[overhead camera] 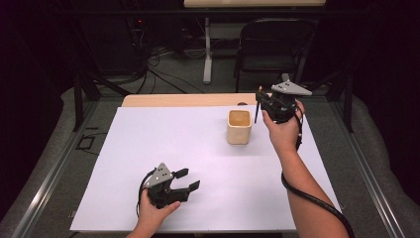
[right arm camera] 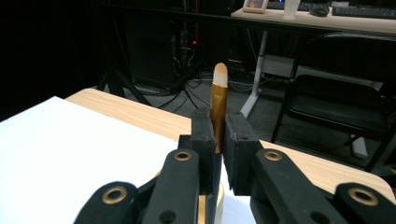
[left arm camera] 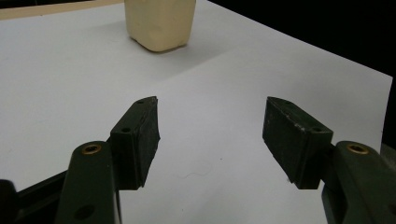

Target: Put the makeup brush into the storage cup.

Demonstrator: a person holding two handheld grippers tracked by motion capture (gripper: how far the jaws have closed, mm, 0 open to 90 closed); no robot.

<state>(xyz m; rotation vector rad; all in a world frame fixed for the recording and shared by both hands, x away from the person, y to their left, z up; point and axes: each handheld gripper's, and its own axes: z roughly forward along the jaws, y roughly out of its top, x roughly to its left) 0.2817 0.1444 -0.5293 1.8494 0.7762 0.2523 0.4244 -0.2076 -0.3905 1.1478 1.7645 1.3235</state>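
A: High view? 
B: Right gripper point(overhead camera: 262, 101) raised just right of the cup point(overhead camera: 239, 127), far on the white surface point(overhead camera: 148, 163); left gripper point(overhead camera: 185, 179) near.

A: Left gripper view? 
B: Fingers point(left arm camera: 140, 140) wide apart, holding nothing.

A: Right gripper view? 
B: Fingers point(right arm camera: 240, 156) clamped on a thin brown stick point(right arm camera: 218, 105).

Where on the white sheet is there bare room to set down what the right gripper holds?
The white sheet is bare left of the cream cup, and between the cup and the open left gripper. It is crowded only at the back right, where the right gripper holds a thin stick beside the cup.
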